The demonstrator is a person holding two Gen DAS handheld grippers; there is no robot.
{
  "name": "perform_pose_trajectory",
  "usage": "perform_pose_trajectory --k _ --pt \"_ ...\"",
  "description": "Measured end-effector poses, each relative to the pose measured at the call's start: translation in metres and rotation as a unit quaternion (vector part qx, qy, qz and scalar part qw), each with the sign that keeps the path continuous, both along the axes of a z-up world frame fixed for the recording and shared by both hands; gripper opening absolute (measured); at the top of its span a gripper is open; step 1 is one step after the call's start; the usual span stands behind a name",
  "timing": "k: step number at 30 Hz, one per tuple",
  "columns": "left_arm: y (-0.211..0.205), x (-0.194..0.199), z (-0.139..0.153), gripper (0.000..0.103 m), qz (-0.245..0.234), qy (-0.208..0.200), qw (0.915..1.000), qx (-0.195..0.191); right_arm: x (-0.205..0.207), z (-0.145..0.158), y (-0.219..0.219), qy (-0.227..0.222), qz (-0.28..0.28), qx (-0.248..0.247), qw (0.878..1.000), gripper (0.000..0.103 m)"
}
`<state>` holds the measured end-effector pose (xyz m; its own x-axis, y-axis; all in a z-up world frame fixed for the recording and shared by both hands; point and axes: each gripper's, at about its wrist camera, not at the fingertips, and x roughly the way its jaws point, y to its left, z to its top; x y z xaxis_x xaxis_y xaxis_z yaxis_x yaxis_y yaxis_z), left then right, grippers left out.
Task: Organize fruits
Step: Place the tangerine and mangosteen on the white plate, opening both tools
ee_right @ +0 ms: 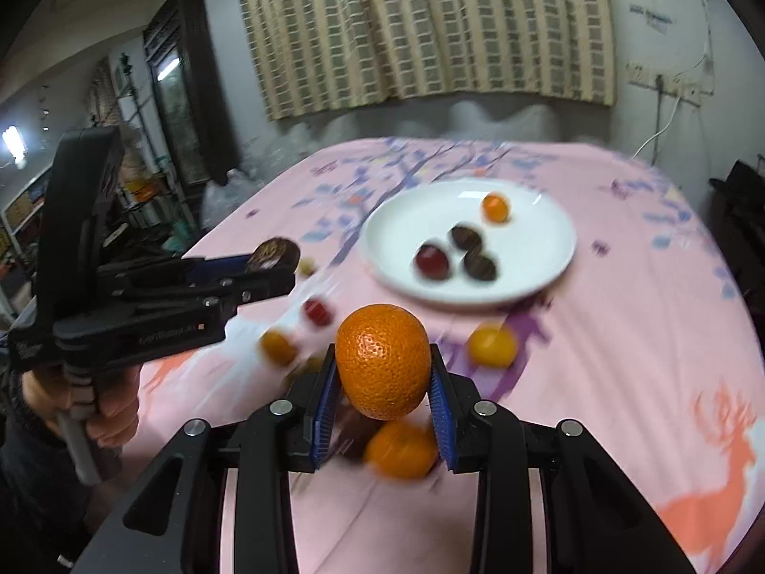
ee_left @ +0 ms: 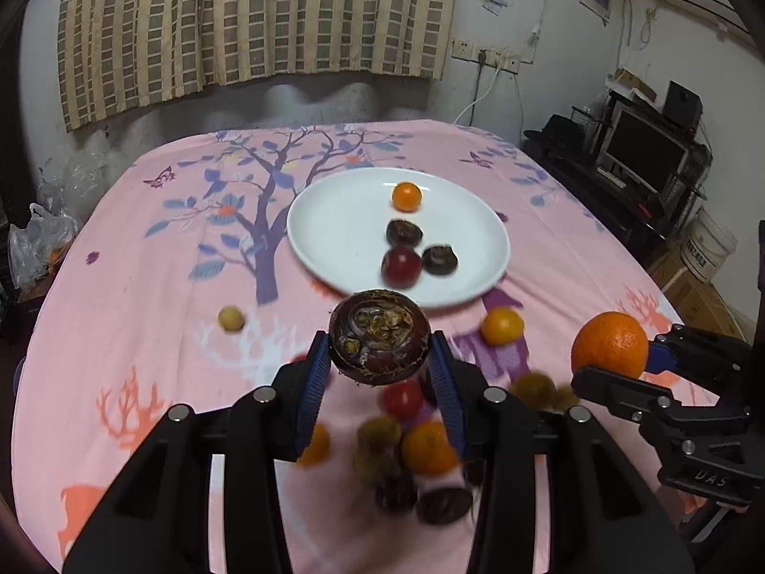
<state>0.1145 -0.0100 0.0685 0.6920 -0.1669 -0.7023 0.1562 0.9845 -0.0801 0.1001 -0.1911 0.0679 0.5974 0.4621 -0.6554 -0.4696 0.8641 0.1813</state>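
Note:
My left gripper (ee_left: 380, 351) is shut on a dark brown water chestnut (ee_left: 379, 336) and holds it above the pink cloth, near the front rim of the white plate (ee_left: 334, 220). It also shows in the right wrist view (ee_right: 272, 258). My right gripper (ee_right: 384, 373) is shut on a mandarin orange (ee_right: 382, 367) above a pile of fruit; it shows at the right of the left wrist view (ee_left: 609, 351). The plate (ee_right: 535, 258) holds a small orange fruit (ee_left: 406, 196), two dark chestnuts (ee_left: 404, 232) and a red fruit (ee_left: 401, 265).
Loose fruits lie on the pink tablecloth (ee_left: 143, 287): a yellow one (ee_left: 231, 319), a small orange (ee_left: 502, 326), and a blurred pile (ee_left: 406, 445) under my left gripper. A TV stand (ee_left: 640, 158) is at the right, plastic bags (ee_left: 38, 239) at the left.

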Motion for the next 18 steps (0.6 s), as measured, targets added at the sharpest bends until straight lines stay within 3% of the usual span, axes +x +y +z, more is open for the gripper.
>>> perform_pose_trajectory --k 3,9,15,16,18 --pt "-0.004 0.044 -0.006 0.041 0.019 0.015 0.9997 -0.006 0.038 -0.005 0.0 0.003 -0.026 -0.004 1.0 0.035" --pt "-0.008 0.102 -0.032 0.041 0.049 0.048 0.9976 0.01 0.11 -0.04 0.003 0.05 -0.06 -0.021 0.997 0.035" --pt "-0.009 0.128 -0.053 0.042 0.061 0.07 0.9954 0.023 0.133 -0.061 0.013 0.07 -0.065 -0.052 0.994 0.037" --pt "-0.009 0.131 -0.055 0.043 0.062 0.075 0.9949 0.025 0.134 -0.062 0.013 0.071 -0.065 -0.048 0.994 0.042" --pt "-0.009 0.13 -0.056 0.062 0.069 0.077 0.9944 0.022 0.134 -0.062 0.014 0.068 -0.063 -0.044 0.995 0.051"
